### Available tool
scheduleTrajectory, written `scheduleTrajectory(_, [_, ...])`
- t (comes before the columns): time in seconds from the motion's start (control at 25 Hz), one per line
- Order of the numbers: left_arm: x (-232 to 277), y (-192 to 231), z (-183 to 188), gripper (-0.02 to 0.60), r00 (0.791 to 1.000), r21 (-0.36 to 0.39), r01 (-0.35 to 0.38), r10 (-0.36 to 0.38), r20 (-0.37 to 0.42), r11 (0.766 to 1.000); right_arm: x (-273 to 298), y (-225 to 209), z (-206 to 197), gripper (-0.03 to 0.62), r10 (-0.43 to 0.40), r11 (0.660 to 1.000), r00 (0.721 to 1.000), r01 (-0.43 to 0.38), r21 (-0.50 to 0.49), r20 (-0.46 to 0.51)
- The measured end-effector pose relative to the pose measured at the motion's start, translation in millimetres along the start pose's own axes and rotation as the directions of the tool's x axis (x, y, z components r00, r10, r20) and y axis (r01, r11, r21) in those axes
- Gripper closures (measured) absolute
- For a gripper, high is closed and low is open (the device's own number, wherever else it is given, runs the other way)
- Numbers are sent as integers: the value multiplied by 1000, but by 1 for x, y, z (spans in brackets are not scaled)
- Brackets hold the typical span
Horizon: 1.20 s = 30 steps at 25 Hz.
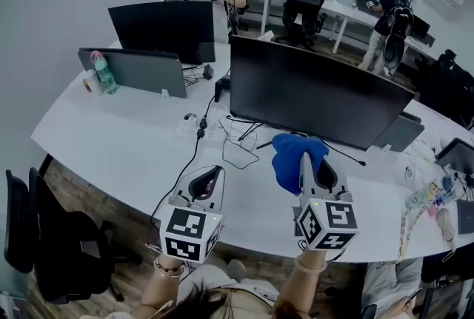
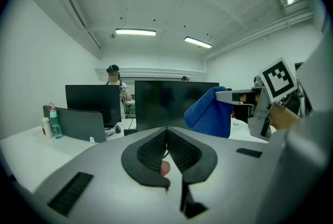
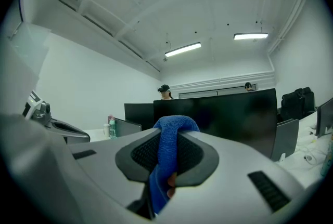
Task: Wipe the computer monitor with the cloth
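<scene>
Over the wide white desk (image 1: 111,140) the big dark computer monitor (image 1: 318,92) stands waiting, and by the look of it the real work is all ahead: the cloth is picked up and raised, but no view shows it against the screen, so I judge the wiping itself not yet begun. The blue cloth (image 1: 296,158) hangs in the air above the desk, just in front of the monitor's lower edge, bunched and drooping. The right claw (image 3: 174,137) is clenched on that cloth, a fold pinched between its ribbed pads. The left claw (image 2: 166,137) hovers beside it over the desk, jaws pressed together with nothing between them.
</scene>
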<state>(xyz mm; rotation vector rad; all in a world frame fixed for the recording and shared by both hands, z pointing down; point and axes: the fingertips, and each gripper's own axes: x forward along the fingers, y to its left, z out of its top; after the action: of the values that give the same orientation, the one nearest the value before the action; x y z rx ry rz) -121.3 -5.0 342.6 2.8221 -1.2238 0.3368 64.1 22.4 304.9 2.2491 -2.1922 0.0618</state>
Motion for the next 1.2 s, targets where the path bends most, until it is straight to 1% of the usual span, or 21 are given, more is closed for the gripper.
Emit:
scheduleTrajectory(0.2, [5, 18, 2, 572, 1000, -2, -12, 12, 2, 1000, 19, 11, 3, 531, 14, 1000, 1000, -14, 0, 10])
scheduleTrajectory(0.44, [20, 43, 12, 572, 1000, 30, -1, 2, -3, 1000, 48, 22, 10, 531, 6, 1000, 1000, -6, 10, 13])
scheduleTrajectory(0.76, [40, 73, 27, 572, 1000, 45, 16, -17, 9, 999, 83, 31, 17, 531, -17, 1000, 1000, 17, -13, 5])
scheduleTrajectory(0.92, [52, 80, 29, 572, 999, 47, 36, -36, 8, 998, 95, 35, 19, 531, -22, 999, 1000, 22, -30, 2])
scheduleTrajectory(1.2, [69, 89, 32, 572, 998, 45, 64, -64, 9, 997, 119, 45, 23, 531, -8, 998, 1000, 8, -67, -4])
